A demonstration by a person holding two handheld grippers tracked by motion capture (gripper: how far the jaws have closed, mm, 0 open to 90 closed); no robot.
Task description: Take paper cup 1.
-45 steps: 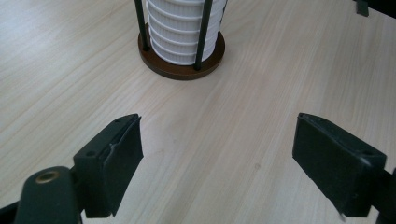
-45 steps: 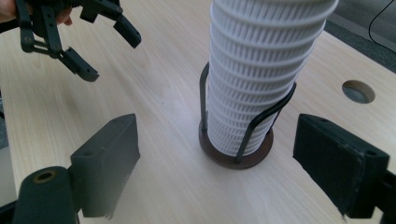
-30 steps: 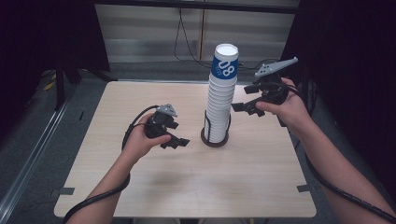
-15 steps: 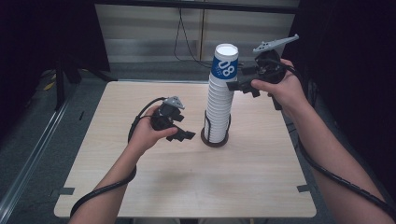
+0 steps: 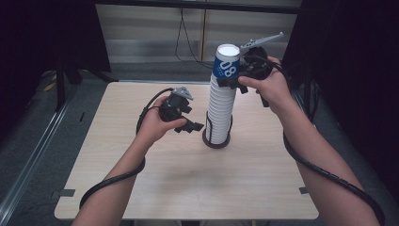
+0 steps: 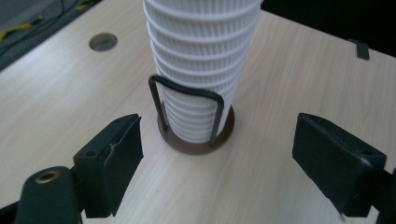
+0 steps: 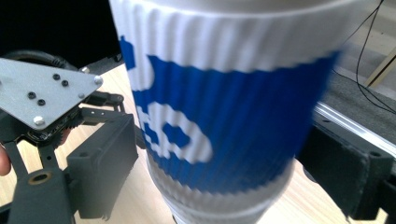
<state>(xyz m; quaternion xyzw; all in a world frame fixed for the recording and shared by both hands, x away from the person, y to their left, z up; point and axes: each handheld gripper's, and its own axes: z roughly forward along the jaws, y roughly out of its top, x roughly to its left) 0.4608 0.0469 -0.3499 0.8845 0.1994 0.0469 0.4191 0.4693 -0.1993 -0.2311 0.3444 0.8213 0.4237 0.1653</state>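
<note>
A tall stack of ribbed white paper cups (image 5: 220, 110) stands in a wire-and-disc holder (image 5: 217, 139) mid-table (image 5: 188, 188). The top cup (image 5: 226, 61) carries a blue band with white "08". The right gripper (image 5: 229, 83) straddles that cup, its jaws spread either side, pads not pressing. The left gripper (image 5: 194, 127), released, hovers beside the holder.

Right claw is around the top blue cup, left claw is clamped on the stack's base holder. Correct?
Not quite. The left claw stands open short of the base holder, touching nothing, as the left gripper view shows. The right claw is around the top blue cup.
</note>
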